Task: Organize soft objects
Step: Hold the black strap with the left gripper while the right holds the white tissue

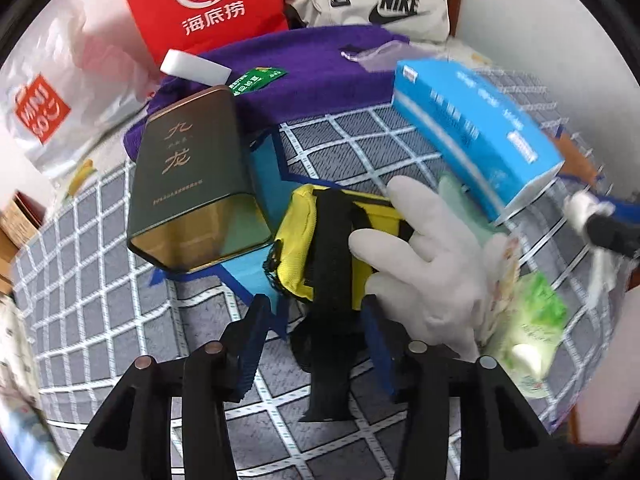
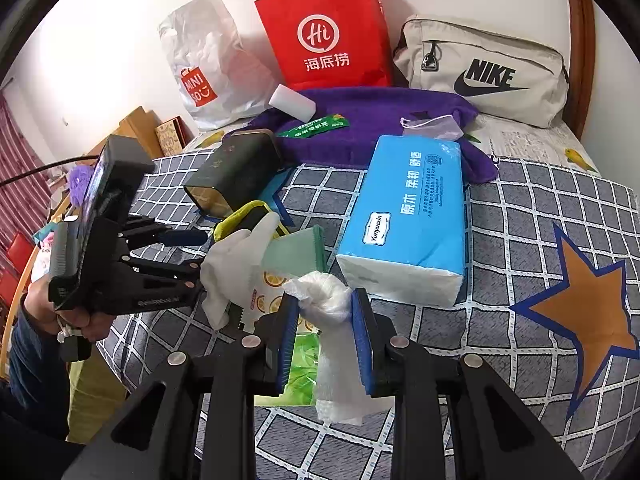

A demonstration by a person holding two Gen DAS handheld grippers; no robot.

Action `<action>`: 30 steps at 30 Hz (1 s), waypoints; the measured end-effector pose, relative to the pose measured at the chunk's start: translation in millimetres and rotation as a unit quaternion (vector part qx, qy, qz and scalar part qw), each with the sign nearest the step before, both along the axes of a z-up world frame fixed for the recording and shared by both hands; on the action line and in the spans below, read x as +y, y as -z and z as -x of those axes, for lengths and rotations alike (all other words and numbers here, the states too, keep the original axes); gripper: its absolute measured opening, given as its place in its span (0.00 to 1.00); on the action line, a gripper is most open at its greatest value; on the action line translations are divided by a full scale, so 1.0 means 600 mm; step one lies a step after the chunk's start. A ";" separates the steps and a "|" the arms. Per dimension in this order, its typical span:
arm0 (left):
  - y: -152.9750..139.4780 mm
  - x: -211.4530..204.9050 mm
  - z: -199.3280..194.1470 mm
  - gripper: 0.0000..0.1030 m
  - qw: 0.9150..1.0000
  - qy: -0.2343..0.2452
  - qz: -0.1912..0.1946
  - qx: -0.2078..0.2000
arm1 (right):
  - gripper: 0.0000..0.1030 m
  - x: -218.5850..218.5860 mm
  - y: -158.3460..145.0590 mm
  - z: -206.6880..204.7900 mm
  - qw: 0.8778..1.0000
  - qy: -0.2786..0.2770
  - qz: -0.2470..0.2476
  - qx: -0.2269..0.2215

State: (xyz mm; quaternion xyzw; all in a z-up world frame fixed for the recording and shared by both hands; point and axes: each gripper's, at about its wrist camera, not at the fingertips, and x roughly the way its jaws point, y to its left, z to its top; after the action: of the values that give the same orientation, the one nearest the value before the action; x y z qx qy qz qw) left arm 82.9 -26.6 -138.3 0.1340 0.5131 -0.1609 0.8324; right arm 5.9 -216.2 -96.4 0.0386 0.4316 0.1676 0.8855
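My left gripper (image 1: 316, 316) is open, its blue pads either side of a yellow pouch (image 1: 304, 240) with a black strap (image 1: 330, 264); it does not grip it. A white glove (image 1: 424, 256) lies against the pouch's right side. My right gripper (image 2: 326, 320) is shut on a knotted white plastic bag (image 2: 324, 300) and holds it above the bed. The left gripper also shows in the right wrist view (image 2: 176, 240), next to the glove (image 2: 232, 256). A blue tissue pack (image 2: 408, 216) lies ahead of the right gripper.
A dark green tin (image 1: 192, 184), a purple towel (image 1: 312, 68), a white sponge (image 1: 196, 66), a green sachet (image 1: 256, 80), a green cloth (image 2: 296, 252) and a green tissue packet (image 1: 528, 324) lie on the checked bedspread (image 2: 520, 240). A red bag (image 2: 328, 32), Miniso bag (image 2: 200, 60) and Nike bag (image 2: 484, 68) stand behind.
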 end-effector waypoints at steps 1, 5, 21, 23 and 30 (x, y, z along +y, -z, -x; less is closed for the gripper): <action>0.001 0.002 -0.001 0.40 1.000 0.000 0.005 0.001 | 0.26 -0.001 0.001 -0.001 1.000 0.000 -0.001 0.001; 0.007 -0.008 0.002 0.20 1.000 0.017 0.001 0.004 | 0.26 -0.001 0.004 -0.007 1.000 0.001 0.002 0.005; -0.040 0.033 0.015 0.19 0.998 0.005 0.064 -0.003 | 0.26 0.010 -0.001 -0.012 1.000 -0.011 0.007 0.002; -0.034 0.031 0.016 0.19 0.998 0.007 0.061 0.001 | 0.26 0.011 -0.002 -0.012 1.000 -0.013 0.009 0.002; -0.035 0.040 0.033 0.19 0.997 0.007 0.078 0.012 | 0.26 0.010 -0.005 -0.009 1.000 -0.017 0.015 0.001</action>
State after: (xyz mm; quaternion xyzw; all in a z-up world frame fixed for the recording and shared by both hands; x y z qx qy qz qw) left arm 63.4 -2.8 -117.6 0.0701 0.5083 -0.2077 0.8328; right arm 11.4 -210.1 -93.4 0.0184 0.4357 0.1761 0.8825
